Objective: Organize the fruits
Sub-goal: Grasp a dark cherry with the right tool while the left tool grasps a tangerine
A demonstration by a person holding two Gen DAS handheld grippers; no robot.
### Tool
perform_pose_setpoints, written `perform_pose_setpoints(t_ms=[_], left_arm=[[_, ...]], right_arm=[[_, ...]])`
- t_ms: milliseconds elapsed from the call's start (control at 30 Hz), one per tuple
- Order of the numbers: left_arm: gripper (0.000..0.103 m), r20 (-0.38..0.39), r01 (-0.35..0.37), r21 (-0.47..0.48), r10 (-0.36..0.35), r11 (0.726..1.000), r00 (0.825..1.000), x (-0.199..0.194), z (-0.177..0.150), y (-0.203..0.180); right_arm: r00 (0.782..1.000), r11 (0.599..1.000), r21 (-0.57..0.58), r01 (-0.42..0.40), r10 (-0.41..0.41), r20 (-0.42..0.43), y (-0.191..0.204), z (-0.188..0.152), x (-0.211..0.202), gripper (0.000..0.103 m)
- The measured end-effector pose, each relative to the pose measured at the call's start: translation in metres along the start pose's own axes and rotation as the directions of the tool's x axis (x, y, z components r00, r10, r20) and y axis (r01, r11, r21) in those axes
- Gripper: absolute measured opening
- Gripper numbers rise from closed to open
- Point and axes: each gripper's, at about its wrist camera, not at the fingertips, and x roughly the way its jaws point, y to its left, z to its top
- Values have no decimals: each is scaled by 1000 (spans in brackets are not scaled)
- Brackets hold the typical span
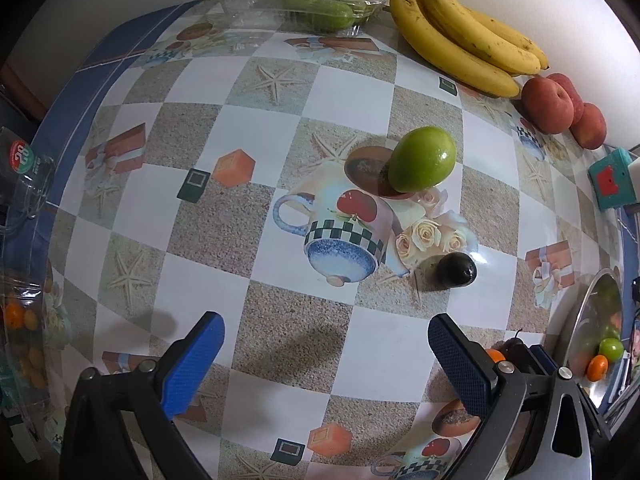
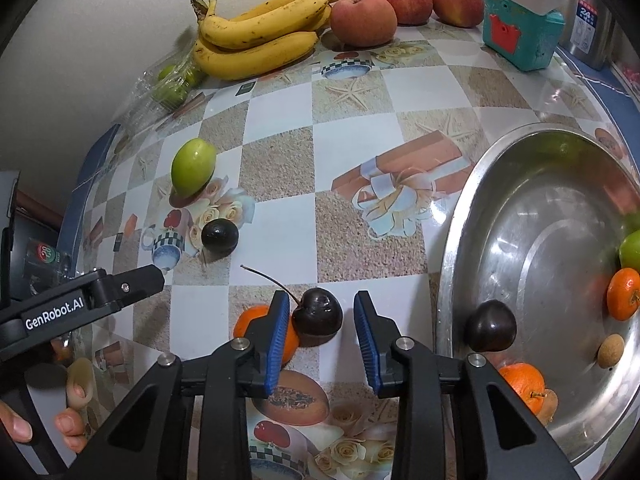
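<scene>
**Fruit sorting partly done: several pieces in the steel bowl, many waiting on the table**

Left wrist view: the left gripper (image 1: 326, 354) is hovering over the table (image 1: 360, 88) with its fingers (image 1: 196, 364) wide apart and nothing between them. Taking the steel bowl (image 1: 580, 320) at the right edge as landmark, a green fruit and a small orange are showing in it. Left of the bowl, out on the table, a dark plum (image 1: 458, 270) is lying loose, and beyond that a green mango (image 1: 422, 160). Far from the bowl, against the wall, bananas (image 1: 460, 36) and red apples (image 1: 560, 108) are sitting, and a clear plastic tray (image 1: 304, 0) is holding more green fruit. A clear bag (image 1: 24, 320) with small oranges is lying at the far left edge.

Right wrist view: the bowl's rim (image 2: 460, 240) is filling the right side; inside it are a dark plum (image 2: 490, 326), two oranges (image 2: 622, 294), a green fruit at the edge and a small tan round fruit (image 2: 610, 350). Just left of the bowl, the right gripper (image 2: 322, 328) is standing around a dark stemmed cherry (image 2: 318, 312); the left finger is looking to be touching it, the right finger is apart from it, so the cherry is not yet clamped. An orange (image 2: 256, 320) is lying behind the left finger.

In my judgement the work is roughly midway, with the cherry next
</scene>
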Motion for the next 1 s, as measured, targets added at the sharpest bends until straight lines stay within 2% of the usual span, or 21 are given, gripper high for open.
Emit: perform_pose_setpoints(t_ms=[233, 400, 633, 1000], left_arm=[[103, 0, -2, 6, 2, 1000, 1000, 0, 0, -2], [103, -1, 8, 5, -8, 1000, 1000, -1, 0, -1], [103, 3, 17, 32, -17, 999, 1000, -6, 0, -10], [101, -4, 143, 62, -143, 988, 990, -19, -9, -34]], right_arm=[[1000, 999, 48, -17, 18, -15, -6, 0, 2, 35], [999, 997, 65, -44, 45, -15, -6, -1, 2, 26], [998, 994, 86, -66, 67, -15, -8, -2, 2, 24], [993, 984, 137, -110, 104, 46, -25, 3, -29, 24]])
